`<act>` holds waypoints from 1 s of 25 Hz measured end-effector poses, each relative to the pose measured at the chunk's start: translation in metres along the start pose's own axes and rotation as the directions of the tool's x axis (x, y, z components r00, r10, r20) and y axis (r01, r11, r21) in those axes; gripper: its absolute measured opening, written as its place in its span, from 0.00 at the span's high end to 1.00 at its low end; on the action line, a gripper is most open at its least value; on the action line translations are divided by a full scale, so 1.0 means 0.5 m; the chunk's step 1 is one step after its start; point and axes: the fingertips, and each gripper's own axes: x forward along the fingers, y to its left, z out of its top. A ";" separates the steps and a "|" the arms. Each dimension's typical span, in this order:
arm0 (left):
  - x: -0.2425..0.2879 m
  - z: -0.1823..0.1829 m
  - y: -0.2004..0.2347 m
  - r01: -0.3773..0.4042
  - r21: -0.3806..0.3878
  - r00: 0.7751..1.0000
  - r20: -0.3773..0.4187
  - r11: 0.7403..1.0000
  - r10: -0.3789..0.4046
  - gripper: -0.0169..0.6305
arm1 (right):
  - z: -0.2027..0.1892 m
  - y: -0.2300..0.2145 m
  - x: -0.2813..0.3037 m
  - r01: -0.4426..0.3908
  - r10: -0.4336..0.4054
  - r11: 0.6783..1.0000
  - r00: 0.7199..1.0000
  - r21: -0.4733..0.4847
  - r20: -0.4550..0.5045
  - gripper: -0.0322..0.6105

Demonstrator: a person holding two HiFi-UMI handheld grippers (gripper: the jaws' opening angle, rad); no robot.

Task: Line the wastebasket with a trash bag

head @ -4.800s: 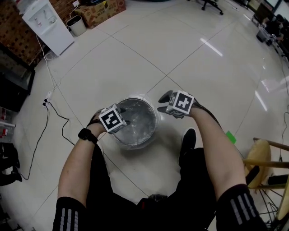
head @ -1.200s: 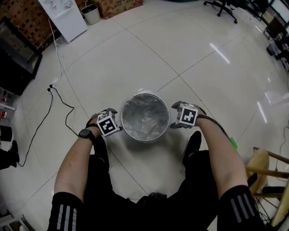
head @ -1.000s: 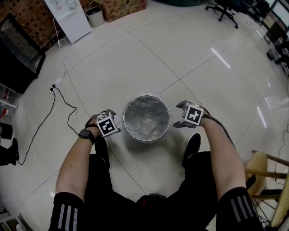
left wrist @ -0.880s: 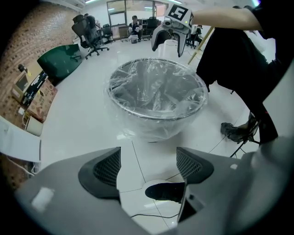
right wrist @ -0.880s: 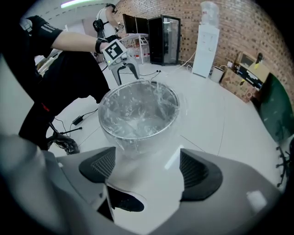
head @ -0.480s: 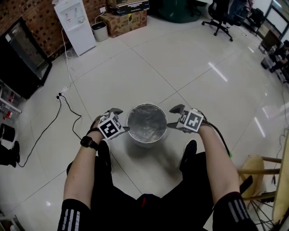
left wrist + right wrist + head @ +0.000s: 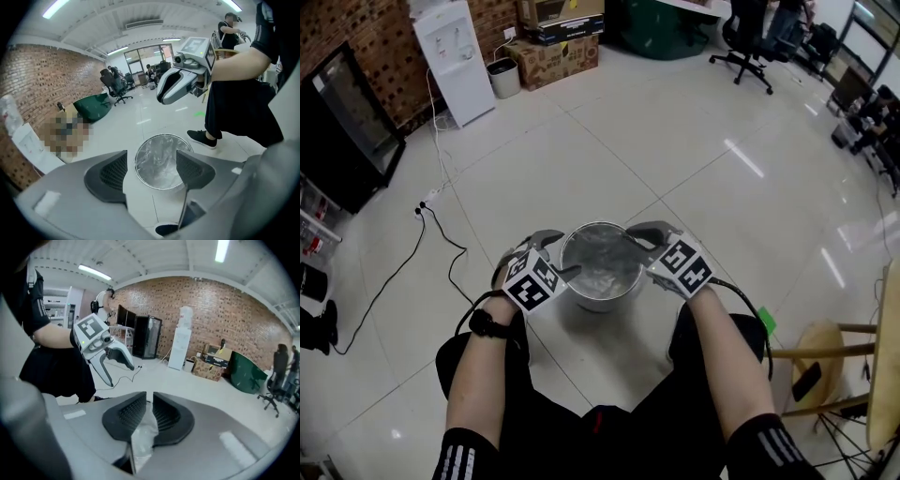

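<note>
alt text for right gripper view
The right gripper, whose jaws have just been closing, pinches a strip of clear plastic. Beyond, the left gripper, jaws apart though also just closing a little, hangs before a brick wall.

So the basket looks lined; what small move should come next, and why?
Probably open the right gripper: the trash bag already lines the wastebasket, yet its jaws, which have just been closing, pinch a strip of clear film, possibly the bag's edge. The left gripper, jaws apart though just closing slightly, holds nothing.
</note>
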 end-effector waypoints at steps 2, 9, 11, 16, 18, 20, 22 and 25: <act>-0.010 0.012 0.004 -0.005 0.010 1.000 0.020 1.000 0.004 0.48 | 0.009 -0.003 -0.010 0.006 -0.007 0.999 0.999 0.035 0.043 0.93; 0.001 0.017 0.022 0.052 0.089 0.999 0.003 0.995 -0.053 0.48 | -0.013 -0.049 0.014 0.017 -0.014 0.996 0.999 0.088 -0.030 0.94; -0.002 0.022 0.033 0.057 0.084 0.998 0.014 0.995 -0.059 0.50 | -0.015 -0.049 0.025 -0.001 0.004 0.996 0.999 0.092 -0.033 0.94; 0.003 0.043 0.037 0.032 0.095 0.998 0.050 0.995 -0.037 0.54 | 0.000 -0.060 0.032 0.028 -0.026 0.997 0.999 0.068 -0.032 0.94; 0.007 0.042 0.034 0.036 0.102 0.998 0.048 0.994 -0.041 0.54 | 0.011 -0.056 0.037 0.029 -0.027 0.998 0.999 0.060 -0.028 0.94; 0.009 0.035 0.032 0.039 0.107 0.999 0.033 0.993 -0.043 0.54 | 0.016 -0.049 0.043 0.023 -0.021 0.998 1.000 0.063 -0.023 0.94; 0.012 0.028 0.030 0.035 0.116 0.999 0.019 0.993 -0.037 0.54 | 0.014 -0.043 0.046 0.020 -0.019 0.998 1.000 0.061 -0.024 0.94; 0.019 0.021 0.023 0.034 0.123 0.999 0.005 0.992 -0.035 0.54 | 0.002 -0.038 0.040 0.017 -0.015 0.998 0.999 0.056 -0.031 0.94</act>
